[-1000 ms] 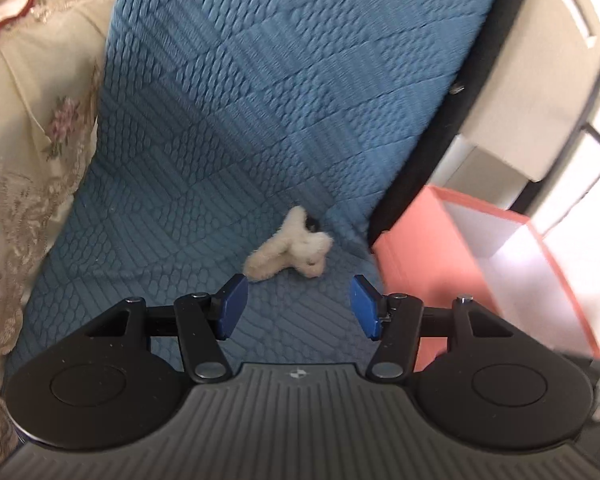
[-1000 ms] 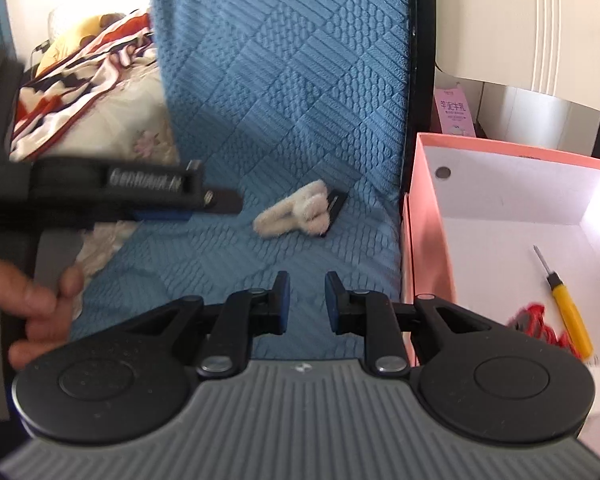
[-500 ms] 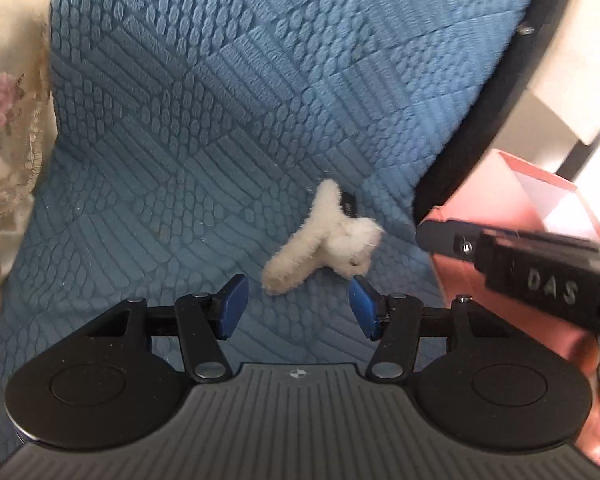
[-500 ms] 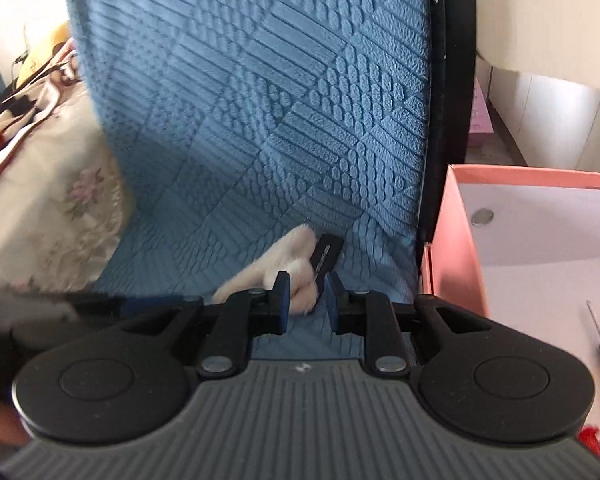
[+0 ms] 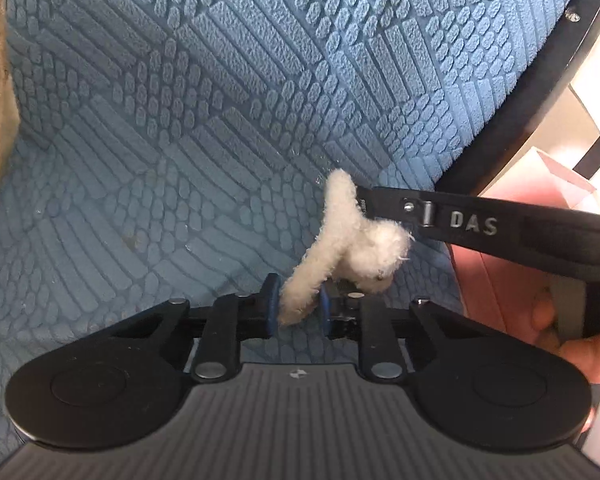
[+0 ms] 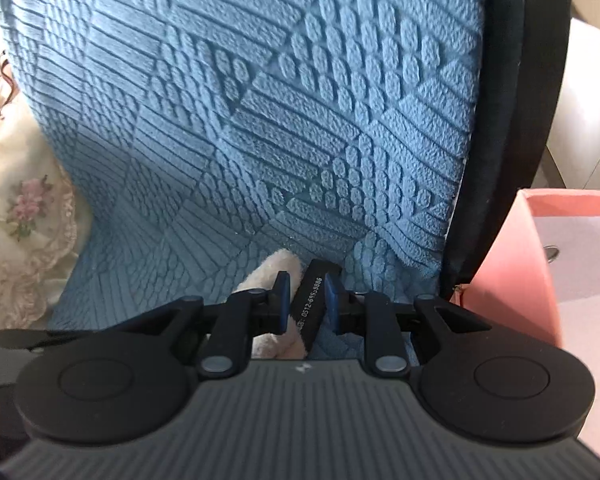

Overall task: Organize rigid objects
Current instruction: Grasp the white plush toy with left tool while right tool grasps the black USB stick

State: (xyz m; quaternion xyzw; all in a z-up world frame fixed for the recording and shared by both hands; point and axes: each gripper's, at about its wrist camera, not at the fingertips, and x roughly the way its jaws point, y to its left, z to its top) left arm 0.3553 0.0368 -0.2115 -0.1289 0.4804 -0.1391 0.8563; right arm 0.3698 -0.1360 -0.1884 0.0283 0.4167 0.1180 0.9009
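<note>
A fluffy white hair clip [image 5: 360, 248] lies on the blue textured cover [image 5: 180, 160]. My left gripper [image 5: 297, 306] is closing, and its blue pads pinch the clip's near arm between them. A black strip with printed white digits [image 6: 312, 292] lies right beside the clip [image 6: 278, 268]. My right gripper [image 6: 307, 300] has narrow jaws, with that strip filling the gap between the pads. In the left wrist view the right gripper's finger [image 5: 460, 220] reaches in from the right to the clip's far end, and a person's hand [image 5: 580, 356] holds that tool.
A pink open box [image 6: 512, 264] stands just right of the cover, past a black rim [image 6: 500, 160], with a small round metal piece [image 6: 551, 252] inside. A cream floral cloth [image 6: 20, 208] borders the cover on the left.
Both grippers moved forward and down to the clip. The left jaws went from wide open to closed on the clip's near arm. The right jaws kept their width and slid over the black strip.
</note>
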